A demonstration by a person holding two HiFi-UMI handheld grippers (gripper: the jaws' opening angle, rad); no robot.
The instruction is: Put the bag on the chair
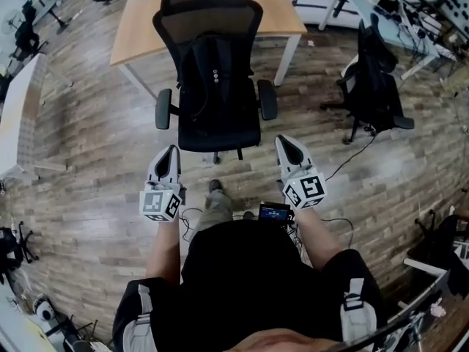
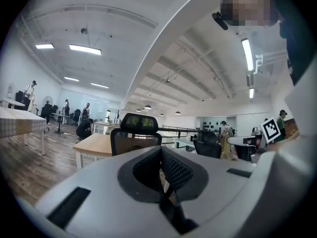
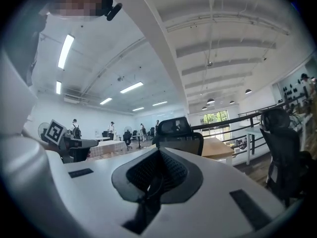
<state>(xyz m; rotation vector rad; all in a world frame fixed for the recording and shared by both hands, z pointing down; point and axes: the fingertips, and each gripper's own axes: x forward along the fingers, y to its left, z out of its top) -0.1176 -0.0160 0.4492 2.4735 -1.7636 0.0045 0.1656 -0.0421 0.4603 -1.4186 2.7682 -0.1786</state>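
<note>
Wood-plank floor (image 1: 88,160) under black chair (image 1: 209,20)

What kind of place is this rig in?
Probably an open-plan office or lab workspace: a black mesh office chair stands at a wood-topped desk, a second chair sits by cluttered benches, and ceiling strip lights run over a large hall.

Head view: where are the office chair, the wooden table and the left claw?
office chair (image 1: 209,22), head view, mesh backrest.
wooden table (image 1: 139,28), head view, bare top left of chair.
left claw (image 1: 171,151), head view, its shut tips.
</note>
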